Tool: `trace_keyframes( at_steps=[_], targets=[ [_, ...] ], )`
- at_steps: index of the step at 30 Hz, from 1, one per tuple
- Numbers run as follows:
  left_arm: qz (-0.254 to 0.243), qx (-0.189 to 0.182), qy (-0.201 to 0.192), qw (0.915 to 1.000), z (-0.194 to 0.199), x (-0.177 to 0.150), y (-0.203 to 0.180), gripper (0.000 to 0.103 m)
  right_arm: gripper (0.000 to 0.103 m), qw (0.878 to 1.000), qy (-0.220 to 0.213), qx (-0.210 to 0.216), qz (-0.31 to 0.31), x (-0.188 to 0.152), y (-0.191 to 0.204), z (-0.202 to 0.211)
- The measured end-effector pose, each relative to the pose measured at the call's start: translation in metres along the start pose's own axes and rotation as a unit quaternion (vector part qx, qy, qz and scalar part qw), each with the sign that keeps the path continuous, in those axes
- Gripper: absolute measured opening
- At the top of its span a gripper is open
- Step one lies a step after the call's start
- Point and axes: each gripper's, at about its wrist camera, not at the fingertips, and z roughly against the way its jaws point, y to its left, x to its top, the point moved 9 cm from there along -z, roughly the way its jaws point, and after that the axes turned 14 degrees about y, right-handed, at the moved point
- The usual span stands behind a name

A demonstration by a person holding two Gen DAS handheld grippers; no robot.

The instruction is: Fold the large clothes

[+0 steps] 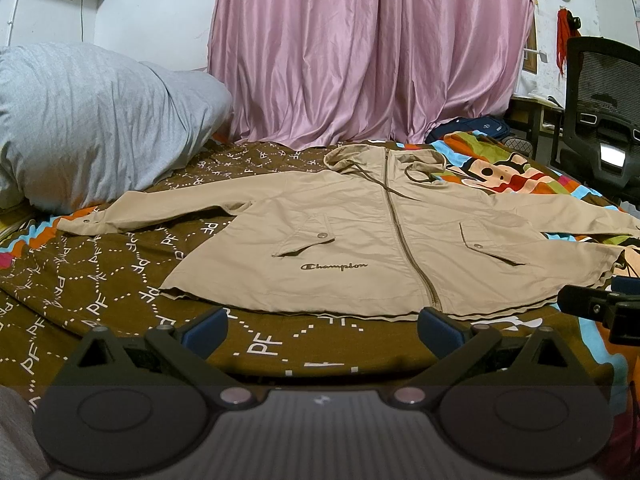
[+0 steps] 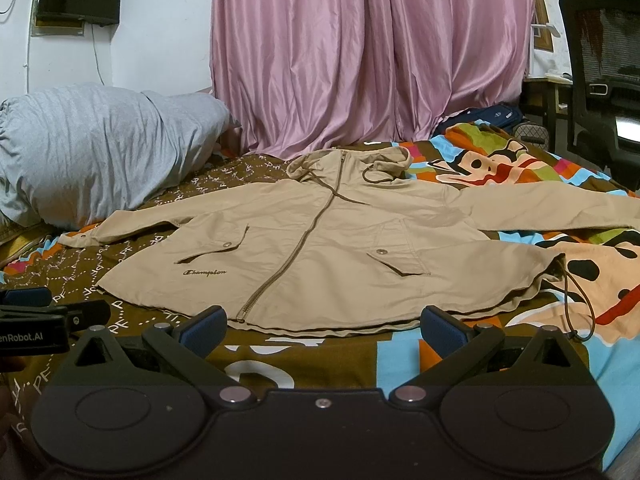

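A beige zip-up hooded jacket (image 1: 360,240) (image 2: 340,248) lies spread flat, front up, on the bed, both sleeves stretched out sideways and its hood toward the curtain. My left gripper (image 1: 322,330) hovers open just short of the jacket's hem, near the zipper's lower end, holding nothing. My right gripper (image 2: 322,330) is also open and empty, in front of the hem to the right of the zipper. Each gripper shows at the edge of the other's view: the right gripper's fingertips (image 1: 592,300) and the left gripper's fingertips (image 2: 52,312). A brown drawstring (image 2: 580,296) trails from the hem's right corner.
The bed has a brown patterned and colourful cartoon cover (image 1: 100,292). A grey pillow (image 1: 88,120) lies at the left rear. Pink curtains (image 1: 372,52) hang behind the bed. A black mesh office chair (image 2: 600,80) stands at the right beside a desk.
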Motion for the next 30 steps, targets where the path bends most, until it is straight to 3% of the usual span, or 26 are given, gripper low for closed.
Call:
trace_keyframes(
  at_steps=[20,30],
  targets=[
    [-0.001,0.000,0.007,1.0000,-0.008,-0.004,0.005,0.102,0.102,1.000,0.006,0.001,-0.005,-0.007,-0.002,-0.005],
    [0.001,0.004,0.030,0.9995,-0.017,-0.008,0.004,0.102,0.102,0.998,0.052,-0.009,-0.023,-0.017,-0.005,-0.018]
  ],
)
